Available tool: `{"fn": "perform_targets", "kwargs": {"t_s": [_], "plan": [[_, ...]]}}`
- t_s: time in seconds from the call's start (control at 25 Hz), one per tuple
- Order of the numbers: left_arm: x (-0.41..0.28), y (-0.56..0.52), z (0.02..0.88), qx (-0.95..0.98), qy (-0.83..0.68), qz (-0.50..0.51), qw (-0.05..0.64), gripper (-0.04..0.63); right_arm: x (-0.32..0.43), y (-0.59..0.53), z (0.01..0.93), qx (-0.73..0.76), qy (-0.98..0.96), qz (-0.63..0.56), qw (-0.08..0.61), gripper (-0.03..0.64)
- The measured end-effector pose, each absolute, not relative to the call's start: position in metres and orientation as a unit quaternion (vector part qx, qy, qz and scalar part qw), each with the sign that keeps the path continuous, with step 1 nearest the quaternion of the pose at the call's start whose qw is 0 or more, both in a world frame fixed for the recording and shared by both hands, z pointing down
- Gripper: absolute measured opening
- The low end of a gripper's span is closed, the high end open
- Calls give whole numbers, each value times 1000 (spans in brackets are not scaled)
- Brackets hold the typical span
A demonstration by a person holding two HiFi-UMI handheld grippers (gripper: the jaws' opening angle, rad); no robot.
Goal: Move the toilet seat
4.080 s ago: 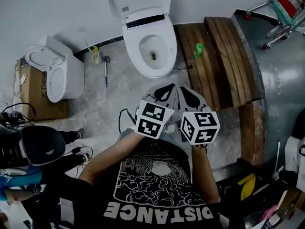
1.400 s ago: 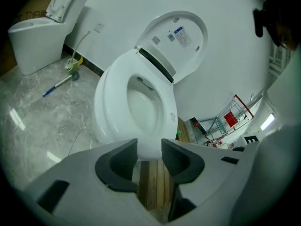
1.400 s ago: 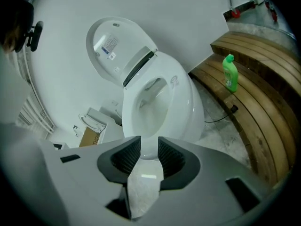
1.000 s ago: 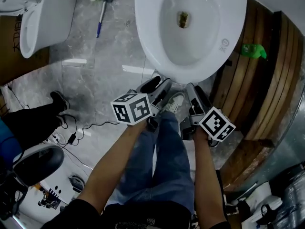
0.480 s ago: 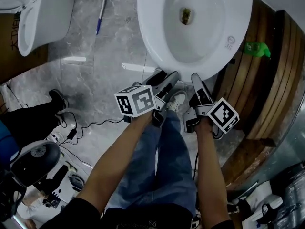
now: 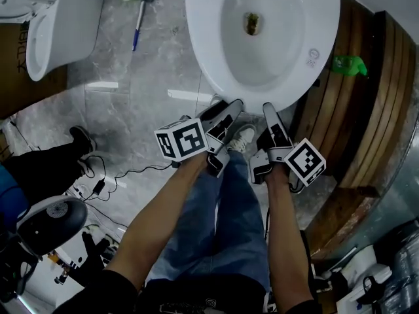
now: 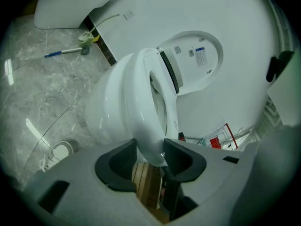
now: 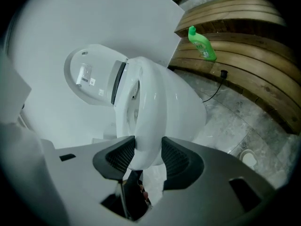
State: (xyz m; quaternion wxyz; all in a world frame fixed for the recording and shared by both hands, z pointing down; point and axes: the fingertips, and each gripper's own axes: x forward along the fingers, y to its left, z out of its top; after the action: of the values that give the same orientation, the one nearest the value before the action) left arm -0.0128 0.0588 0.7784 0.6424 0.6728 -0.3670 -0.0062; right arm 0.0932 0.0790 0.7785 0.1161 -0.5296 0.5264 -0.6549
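The white oval plastic toilet seat (image 6: pixel 201 44) lies down flat on the white ceramic toilet bowl (image 6: pixel 262 38), with the white rounded lid (image 7: pixel 193 60) standing raised behind it against the white wall. The seat's front edge sits at the middle of the head view, just ahead of the person's feet.

The left gripper (image 6: pixel 226 110), grey with black pads and a marker cube, has just been closing its jaws, and in the left gripper view its pads press the front rim of the seat (image 7: pixel 141 107) from both sides. The matching right gripper (image 6: pixel 268 113) has just been closing too and is clamped on the same rim (image 8: pixel 150 112), just beside the left one.

A white sneaker (image 6: pixel 242 138) shows between the two grippers on the grey marble floor (image 6: pixel 131 90). A blue-handled brush (image 6: pixel 139 25) lies on the floor to the left of the bowl. To the right, a green plastic bottle (image 6: pixel 347 64) lies on the curved wooden slatted platform (image 6: pixel 366 123). A second white toilet (image 6: pixel 39 25) stands well apart at the upper left.
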Motion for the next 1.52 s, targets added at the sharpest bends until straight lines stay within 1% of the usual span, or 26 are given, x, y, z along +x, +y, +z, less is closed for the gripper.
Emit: {"fn": "perform_targets", "kwargs": {"t_s": [0.12,0.24,0.44,0.64,0.96,1.12,1.52], "plan": [[-15,61,760,668,-367,-15,647,179,87,75,756,-511,528,-660,154,176],[-16,64,737,669,-366,-24,646,178,93,85,737,-514,525,-664,139,163],[-14,62,692,671,-356,-47,648,173,100,85,696,-511,530,-660,149,148],[-14,55,641,672,-355,-72,646,170,101,78,644,-500,534,-658,180,138],[-16,33,560,681,-347,-120,634,169,102,58,565,-488,546,-649,205,132],[-13,18,525,694,-339,-134,621,169,103,41,527,-474,558,-640,234,132],[-4,-32,478,714,-331,-142,600,166,113,-10,482,-466,566,-634,246,130]]}}
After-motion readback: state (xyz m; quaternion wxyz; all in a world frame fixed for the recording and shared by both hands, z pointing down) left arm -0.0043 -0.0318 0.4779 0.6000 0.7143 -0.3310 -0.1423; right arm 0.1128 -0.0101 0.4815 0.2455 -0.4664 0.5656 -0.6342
